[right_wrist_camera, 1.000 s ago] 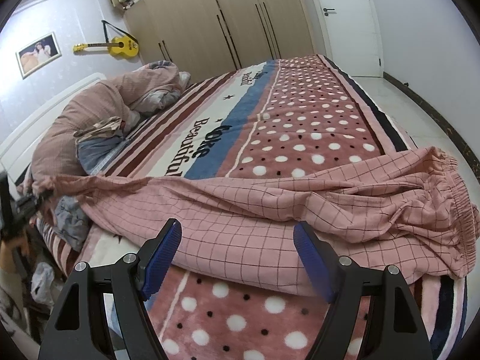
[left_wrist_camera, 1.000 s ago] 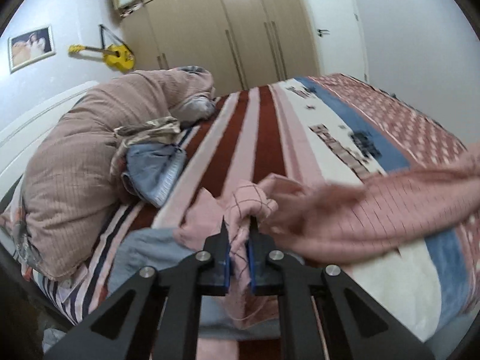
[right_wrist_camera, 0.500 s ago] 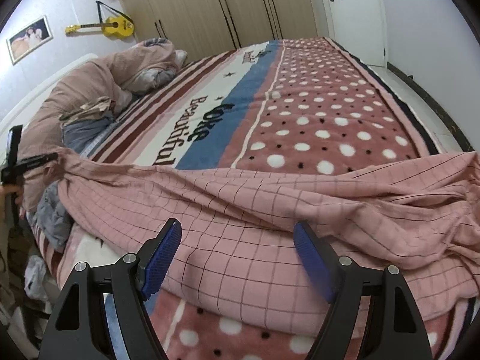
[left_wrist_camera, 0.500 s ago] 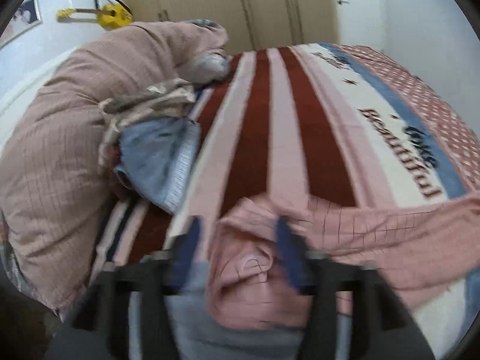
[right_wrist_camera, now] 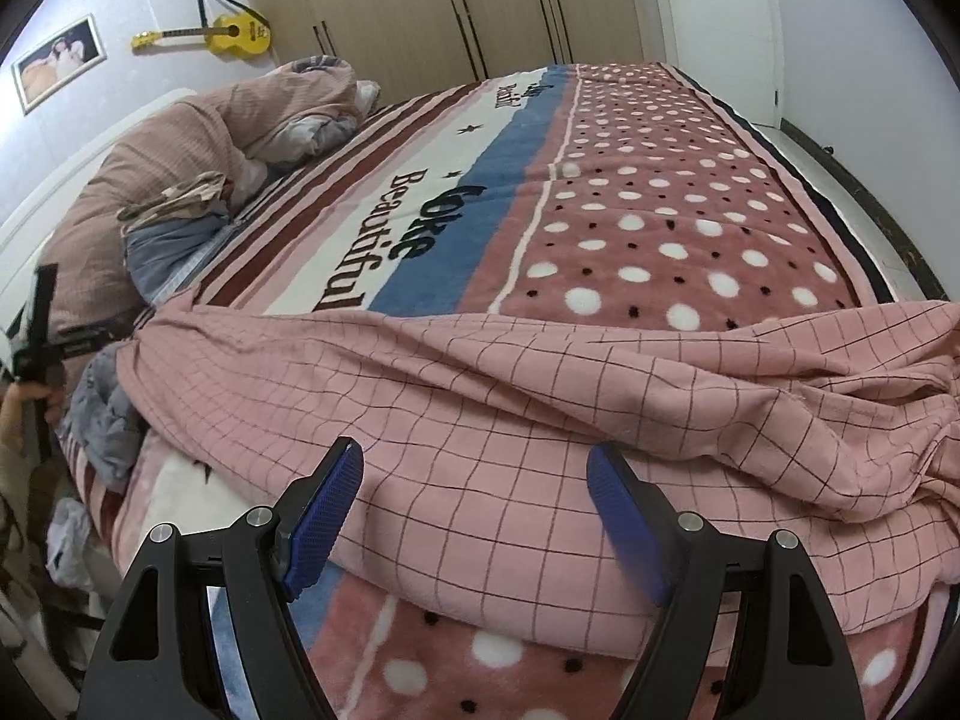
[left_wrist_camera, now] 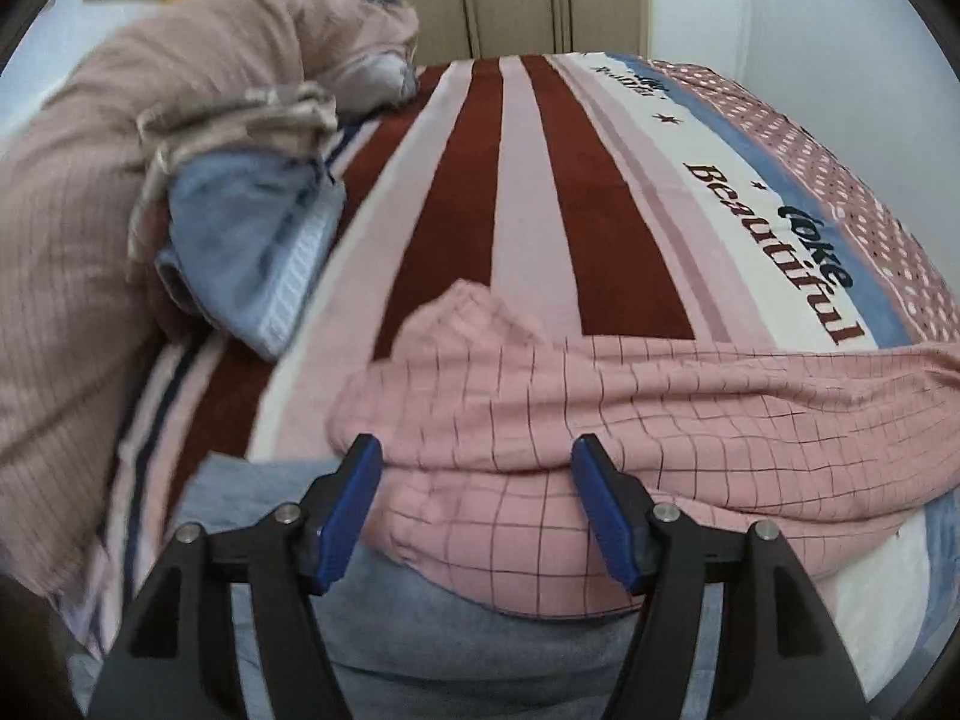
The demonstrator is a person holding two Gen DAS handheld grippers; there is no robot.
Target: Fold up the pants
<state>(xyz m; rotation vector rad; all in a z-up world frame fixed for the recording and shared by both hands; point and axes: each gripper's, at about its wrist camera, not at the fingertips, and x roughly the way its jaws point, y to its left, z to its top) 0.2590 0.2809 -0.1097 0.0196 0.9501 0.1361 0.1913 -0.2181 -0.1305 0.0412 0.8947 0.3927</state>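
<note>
Spreading pants (right_wrist_camera: 480,408) across the "Beautiful" blanket (right_wrist_camera: 660,192).
Your left gripper (left_wrist_camera: 477,468) is opening over the hem; your right gripper (right_wrist_camera: 474,474) gapes wide, gripping nothing.

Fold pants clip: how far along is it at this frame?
Done: the pink checked pants lie stretched across the blanket. In hand: nothing; the left gripper is opening over the leg end, and the right gripper is open above the cloth. Left: every fold.

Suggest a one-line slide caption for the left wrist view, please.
Left gripper opening above the pink checked pants laid across the striped bedspread.
</note>
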